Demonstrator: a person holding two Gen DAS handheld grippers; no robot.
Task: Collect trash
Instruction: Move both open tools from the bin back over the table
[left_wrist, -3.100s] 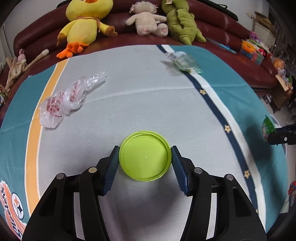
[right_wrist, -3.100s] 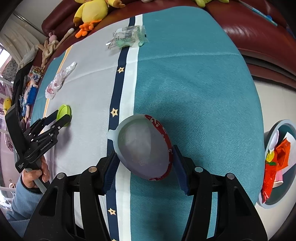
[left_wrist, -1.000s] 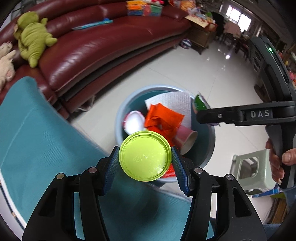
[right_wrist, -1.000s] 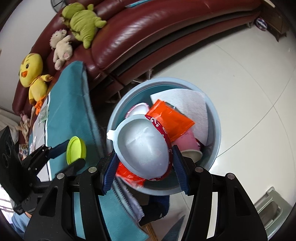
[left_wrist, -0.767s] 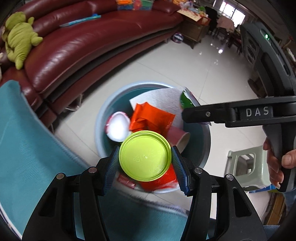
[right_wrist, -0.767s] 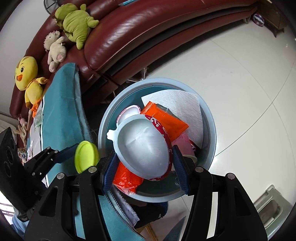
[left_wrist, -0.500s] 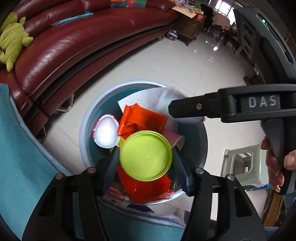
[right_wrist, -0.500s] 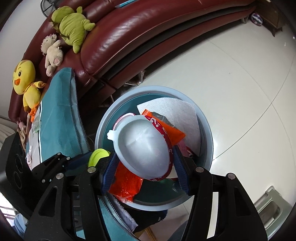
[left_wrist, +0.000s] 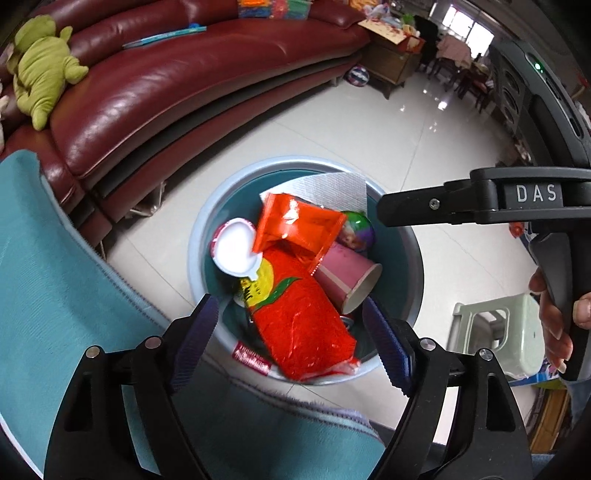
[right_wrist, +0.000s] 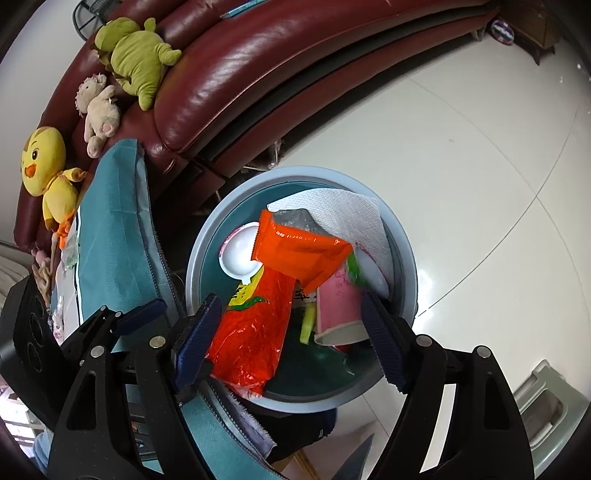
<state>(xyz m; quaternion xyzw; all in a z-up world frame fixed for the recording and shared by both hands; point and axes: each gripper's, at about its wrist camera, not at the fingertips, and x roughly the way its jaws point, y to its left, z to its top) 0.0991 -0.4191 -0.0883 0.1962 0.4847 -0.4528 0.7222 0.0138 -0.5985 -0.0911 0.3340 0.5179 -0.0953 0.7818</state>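
Both grippers hang open and empty over a round blue-grey bin (left_wrist: 236, 192) on the floor, also in the right wrist view (right_wrist: 207, 240). My left gripper (left_wrist: 291, 338) is above the bin's near rim. My right gripper (right_wrist: 290, 334) is above its middle; its body shows in the left wrist view (left_wrist: 480, 201). The bin holds orange-red wrappers (left_wrist: 299, 317), a white cup lid (left_wrist: 236, 251), a pink paper cup (left_wrist: 347, 277) and a paper towel (right_wrist: 343, 210). A white, green-edged piece (right_wrist: 364, 267), blurred, lies by the pink cup (right_wrist: 338, 302). The green lid is out of sight.
The table with its teal cloth (left_wrist: 62, 302) ends just left of the bin. A dark red sofa (left_wrist: 177, 74) with plush toys (right_wrist: 136, 55) curves behind. A pale green stool (left_wrist: 495, 339) stands right of the bin on the white tile floor.
Both grippers have opened over the bin. The green lid has left my left gripper and the white, red-rimmed lid has left my right gripper; both dropped toward the bin.
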